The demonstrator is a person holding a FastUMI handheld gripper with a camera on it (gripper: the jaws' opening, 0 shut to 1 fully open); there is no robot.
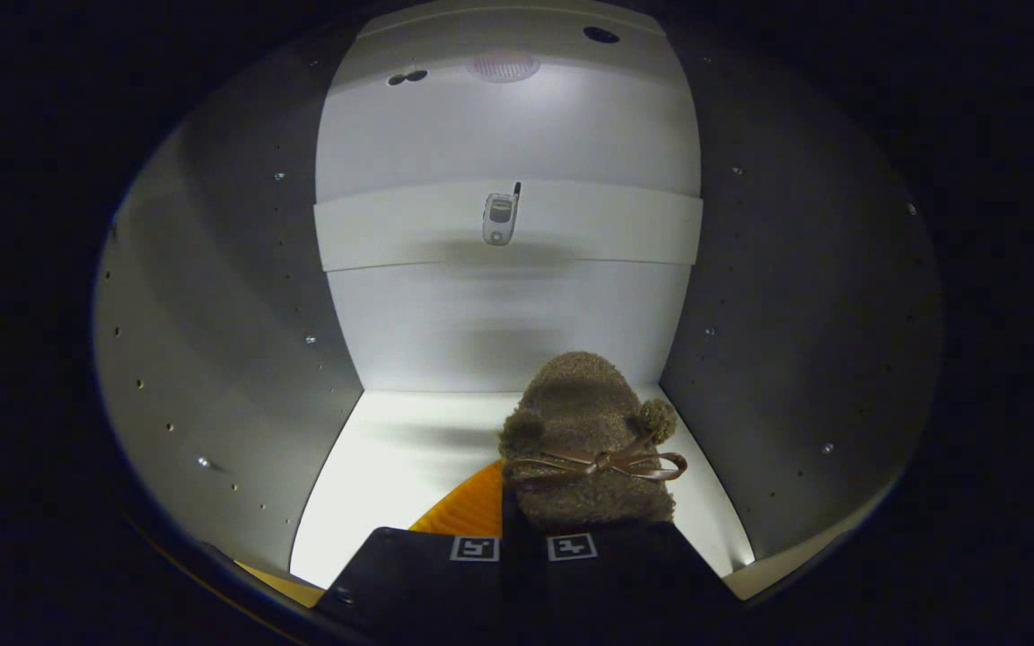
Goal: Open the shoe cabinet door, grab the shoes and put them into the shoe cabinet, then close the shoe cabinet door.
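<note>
Tool (521,547) fingers closed tight on fuzzy shoe (584,431) inside white cabinet (499,323).

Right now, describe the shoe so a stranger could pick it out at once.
Look inside the white cabinet, down at its lit floor. The shoe sits just ahead of the gripper, whose shut fingers grip its heel end, toe pointing to the back wall. It is a fuzzy brown slipper with two pompoms and a thin ribbon bow across the top.
</note>
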